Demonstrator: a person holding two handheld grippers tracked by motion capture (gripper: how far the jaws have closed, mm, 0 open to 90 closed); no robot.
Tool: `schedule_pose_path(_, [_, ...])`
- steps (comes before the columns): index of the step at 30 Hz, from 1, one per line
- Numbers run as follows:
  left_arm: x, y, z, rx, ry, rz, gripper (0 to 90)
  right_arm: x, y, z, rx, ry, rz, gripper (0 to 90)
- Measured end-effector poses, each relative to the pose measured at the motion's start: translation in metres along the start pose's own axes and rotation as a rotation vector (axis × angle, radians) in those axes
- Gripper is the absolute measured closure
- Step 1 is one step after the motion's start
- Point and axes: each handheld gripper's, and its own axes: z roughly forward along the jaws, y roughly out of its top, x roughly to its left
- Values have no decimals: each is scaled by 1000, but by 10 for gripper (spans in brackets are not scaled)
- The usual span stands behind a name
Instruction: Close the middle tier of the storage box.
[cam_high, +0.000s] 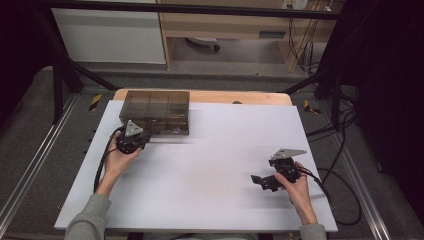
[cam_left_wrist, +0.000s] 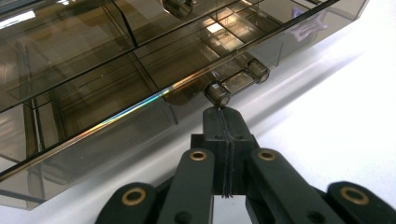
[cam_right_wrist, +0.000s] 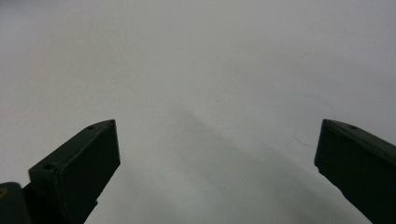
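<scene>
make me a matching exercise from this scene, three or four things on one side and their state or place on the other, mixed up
Things:
1. left gripper
2. right gripper
3. smoky compartment box
4. white board

States or places:
a. jaws wide apart over bare surface
b. lies under everything on the table
c. jaws shut, tip at the box's latch
d. sits at the far left, lid down

Pairs: 1-c, 2-a, 3-d, 4-b

Dim surroundings fall nearly black around the bright, evenly lit white rectangular table top (cam_high: 210, 175) — the high view is soft and grainy. The smoky translucent plastic compartment box (cam_left_wrist: 116, 70) carries streaks of glare and a rainbow glint along its edge, while the nearest black jaws blur and cast soft shadows.
</scene>
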Motion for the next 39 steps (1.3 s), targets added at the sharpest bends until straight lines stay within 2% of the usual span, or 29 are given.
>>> schedule_pose_path(18, [7, 0, 4, -15, 17, -14, 889, 0, 0, 0, 0, -1, 0, 10])
schedule_pose_path(39, [12, 4, 12, -23, 30, -9, 889, 0, 0, 0, 0, 0, 0, 10])
